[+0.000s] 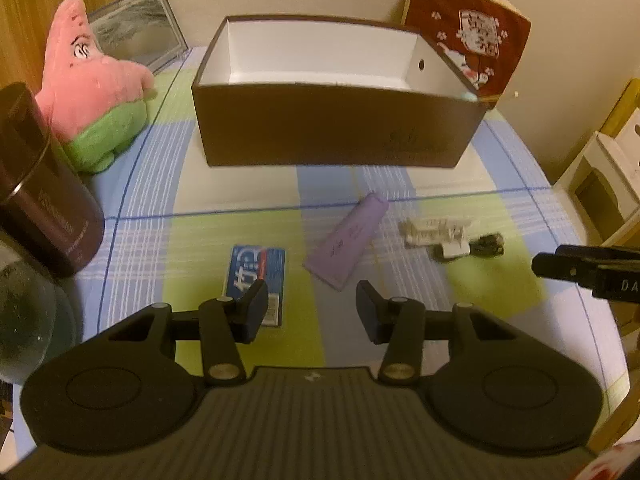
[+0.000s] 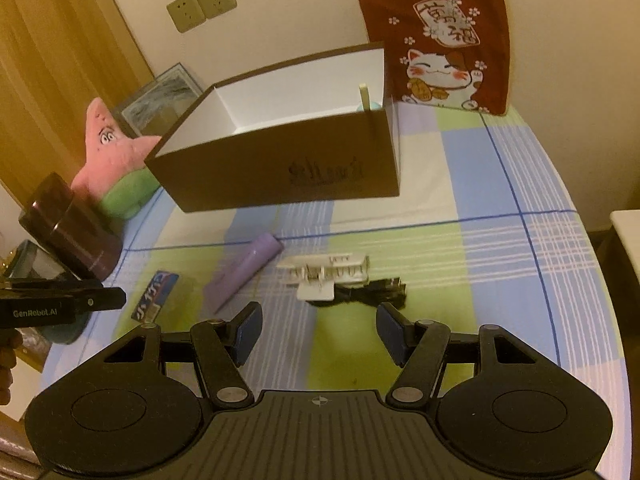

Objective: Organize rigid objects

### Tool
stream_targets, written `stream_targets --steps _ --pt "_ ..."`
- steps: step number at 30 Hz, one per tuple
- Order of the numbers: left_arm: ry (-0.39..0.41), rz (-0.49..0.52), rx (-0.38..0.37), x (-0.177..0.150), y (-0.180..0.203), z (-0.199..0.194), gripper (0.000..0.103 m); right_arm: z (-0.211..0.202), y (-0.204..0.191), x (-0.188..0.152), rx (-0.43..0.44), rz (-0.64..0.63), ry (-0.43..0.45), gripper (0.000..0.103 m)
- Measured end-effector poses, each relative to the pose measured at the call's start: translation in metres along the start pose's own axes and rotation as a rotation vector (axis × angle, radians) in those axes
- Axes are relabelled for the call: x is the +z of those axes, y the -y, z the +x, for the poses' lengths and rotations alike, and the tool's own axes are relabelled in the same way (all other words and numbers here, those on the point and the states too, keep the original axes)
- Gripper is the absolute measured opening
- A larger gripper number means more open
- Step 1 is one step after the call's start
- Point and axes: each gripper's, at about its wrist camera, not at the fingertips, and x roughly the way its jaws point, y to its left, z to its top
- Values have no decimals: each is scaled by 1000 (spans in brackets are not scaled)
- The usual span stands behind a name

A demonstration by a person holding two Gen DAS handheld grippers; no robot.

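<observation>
An open brown box [image 1: 332, 126] with a white inside stands at the back of the checked tablecloth; it also shows in the right wrist view [image 2: 280, 176]. In front of it lie a purple tube [image 1: 346, 242] [image 2: 244, 270], a blue card pack [image 1: 256, 276] [image 2: 154, 296], a white plastic piece [image 1: 434, 230] [image 2: 326, 272] and a black cable [image 1: 486, 242] [image 2: 360, 294]. My left gripper [image 1: 312, 312] is open and empty just before the blue pack and tube. My right gripper [image 2: 318, 334] is open and empty just before the white piece and cable.
A pink star plush [image 1: 90, 88] [image 2: 116, 156] and a dark cylinder tin [image 1: 44, 192] [image 2: 68, 226] stand at the left. A red lucky-cat cushion [image 2: 438, 40] [image 1: 476, 40] leans behind the box. A framed picture [image 1: 138, 32] leans at the back left. A small item pokes up inside the box's right corner [image 2: 365, 98].
</observation>
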Motion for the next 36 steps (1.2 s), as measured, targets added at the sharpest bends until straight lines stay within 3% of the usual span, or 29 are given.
stream_targets --steps 11,25,36 --pt "-16 16 14 -12 3 11 46 21 7 -6 -1 -44 -17 63" --pt "-42 -14 72 -9 -14 37 46 72 39 14 3 -155 -31 63" --pt "-51 -13 99 -4 -20 46 46 100 36 11 130 -275 -117 63"
